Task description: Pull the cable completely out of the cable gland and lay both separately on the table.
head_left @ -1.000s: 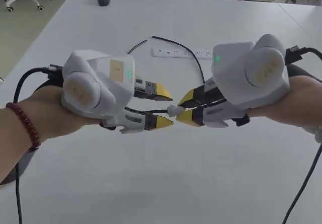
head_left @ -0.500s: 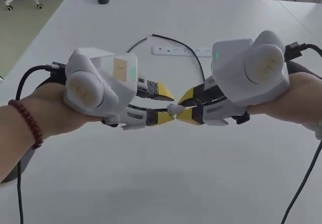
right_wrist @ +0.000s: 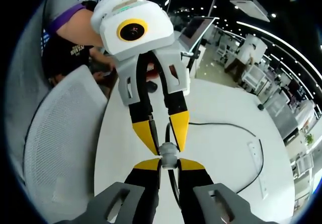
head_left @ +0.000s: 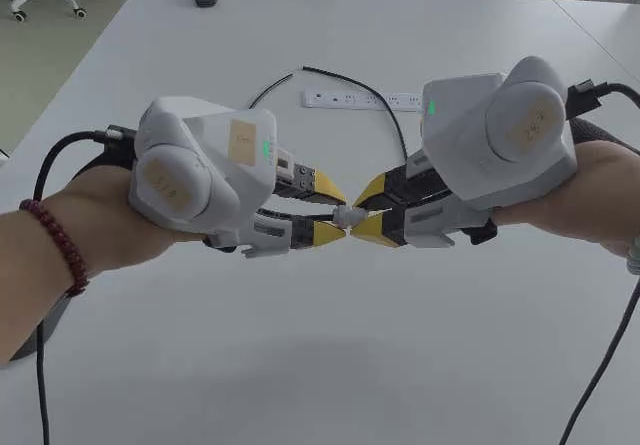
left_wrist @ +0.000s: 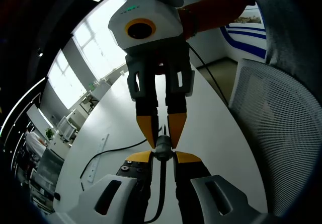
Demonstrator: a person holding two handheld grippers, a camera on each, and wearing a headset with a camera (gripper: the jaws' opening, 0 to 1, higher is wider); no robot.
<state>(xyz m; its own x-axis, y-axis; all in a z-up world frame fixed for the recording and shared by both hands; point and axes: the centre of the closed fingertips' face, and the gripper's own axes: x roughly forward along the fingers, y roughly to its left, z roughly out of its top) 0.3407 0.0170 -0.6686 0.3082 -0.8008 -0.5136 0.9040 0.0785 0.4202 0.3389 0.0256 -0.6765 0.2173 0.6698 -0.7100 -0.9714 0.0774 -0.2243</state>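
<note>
My left gripper [left_wrist: 163, 157] and right gripper [right_wrist: 169, 164] meet tip to tip above the desk [head_left: 300, 365], each narrowed onto the white cable gland [head_left: 347, 216] between them. The black cable [head_left: 385, 100] runs through it and trails onto the desk.

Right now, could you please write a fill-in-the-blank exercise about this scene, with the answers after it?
1. The left gripper and right gripper meet above a table coloured ___.
2. The cable running through the gland is coloured ___.
3. Both grippers' jaw tips are coloured ___.

Answers: white; black; yellow.
</note>
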